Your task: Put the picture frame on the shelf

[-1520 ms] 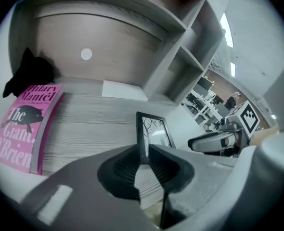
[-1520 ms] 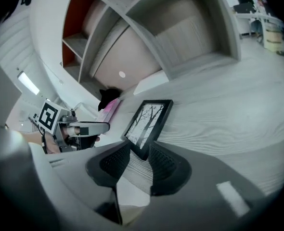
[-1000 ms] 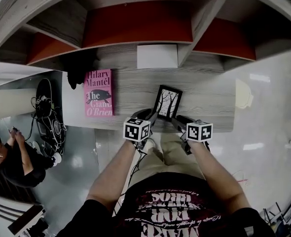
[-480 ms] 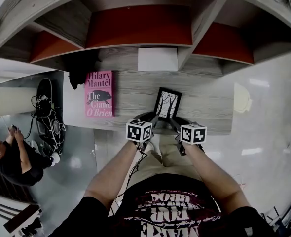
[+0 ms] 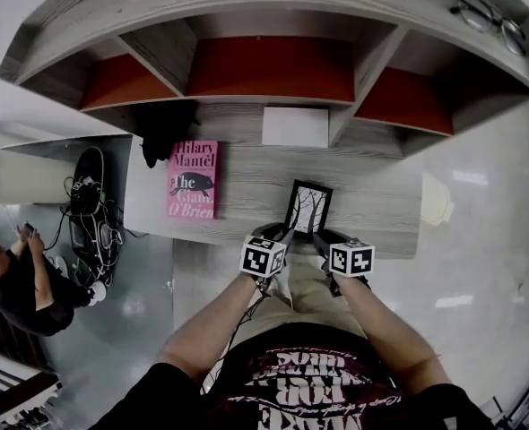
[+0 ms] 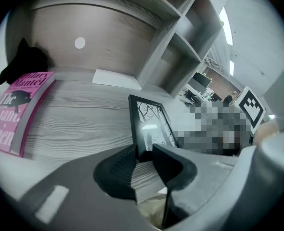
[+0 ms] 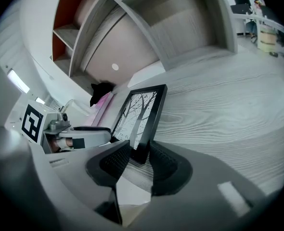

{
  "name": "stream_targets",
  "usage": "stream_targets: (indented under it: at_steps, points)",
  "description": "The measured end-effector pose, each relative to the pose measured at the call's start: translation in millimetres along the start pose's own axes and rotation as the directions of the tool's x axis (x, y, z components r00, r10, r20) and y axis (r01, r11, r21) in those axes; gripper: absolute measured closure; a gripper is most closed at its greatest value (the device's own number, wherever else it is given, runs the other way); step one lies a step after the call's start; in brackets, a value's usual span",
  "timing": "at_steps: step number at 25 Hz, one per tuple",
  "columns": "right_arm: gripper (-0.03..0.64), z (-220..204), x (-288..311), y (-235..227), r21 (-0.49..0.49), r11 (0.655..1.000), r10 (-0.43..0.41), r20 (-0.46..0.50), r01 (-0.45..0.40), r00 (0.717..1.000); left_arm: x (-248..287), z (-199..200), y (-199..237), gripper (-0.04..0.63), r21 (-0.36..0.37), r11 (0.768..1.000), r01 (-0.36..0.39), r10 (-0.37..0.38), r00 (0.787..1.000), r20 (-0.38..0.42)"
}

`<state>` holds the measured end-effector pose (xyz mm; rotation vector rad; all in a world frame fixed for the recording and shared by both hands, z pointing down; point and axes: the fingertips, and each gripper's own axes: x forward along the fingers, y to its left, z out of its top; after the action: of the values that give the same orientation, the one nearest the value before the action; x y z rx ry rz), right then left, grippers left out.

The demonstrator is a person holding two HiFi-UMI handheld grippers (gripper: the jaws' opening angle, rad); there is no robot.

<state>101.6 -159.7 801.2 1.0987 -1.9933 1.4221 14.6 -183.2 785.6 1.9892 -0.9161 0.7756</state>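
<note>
**Left gripper (image 5: 281,234) and right gripper (image 5: 322,238) drawn together on the frame (image 5: 307,208)**

Since a second ago the two marker cubes have come nearer each other at the near edge of the desk (image 5: 372,191). The frame has kept its spot below the white card (image 5: 295,126).

Far left, at 9 o'clock in the head view, a person (image 5: 18,280) is beside a tangle of cables (image 5: 92,213) on the floor.

The book (image 5: 192,179), pink, lies flat on the desk at 10 o'clock from the frame and well apart from it. A black object (image 5: 168,125) sits at 11 o'clock from the book, touching its far corner.

The left gripper stands at 7 o'clock of the frame. Its jaws are nearly together, clamped on the frame's lower left corner.

The frame has a black rim and a picture of bare trees. It stands on its lower edge near the front of the desk, with the picture toward the wearer. It is on the desk, not in the shelf (image 5: 273,68), whose red-backed compartments lie at 12 o'clock, beyond the white card.

The right gripper stands at 5 o'clock of the frame. Its jaws are set partway apart across the lower right corner, one pad at the front face and one at the back, both lying close against it. These jaws have just eased a little wider, with the frame between them.

Far right, at 2 o'clock in the head view, glasses (image 5: 484,21) rest on top of the shelf.
</note>
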Motion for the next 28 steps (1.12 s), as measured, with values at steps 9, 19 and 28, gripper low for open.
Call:
stream_targets:
  at_steps: [9, 19, 28]
  points:
    - [0.462, 8.9, -25.1, 38.4, -0.052, 0.998, 0.041, 0.055, -0.038, 0.998, -48.8, 11.0, -9.3, 0.485, 0.016, 0.999, -0.034, 0.032, 0.996, 0.084]
    - [0.459, 40.8, -55.1, 90.4, -0.146, 0.989, 0.054, 0.157, -0.031, 0.986, -106.5, 40.9, -13.1, 0.485, 0.042, 0.997, -0.069, 0.058, 0.975, 0.214]
    - [0.453, 52.4, -77.3, 136.3, -0.181, 0.983, 0.062, 0.226, -0.021, 0.972, -157.7, 59.3, -15.2, 0.485, 0.077, 0.992, -0.098, 0.07, 0.95, 0.304]
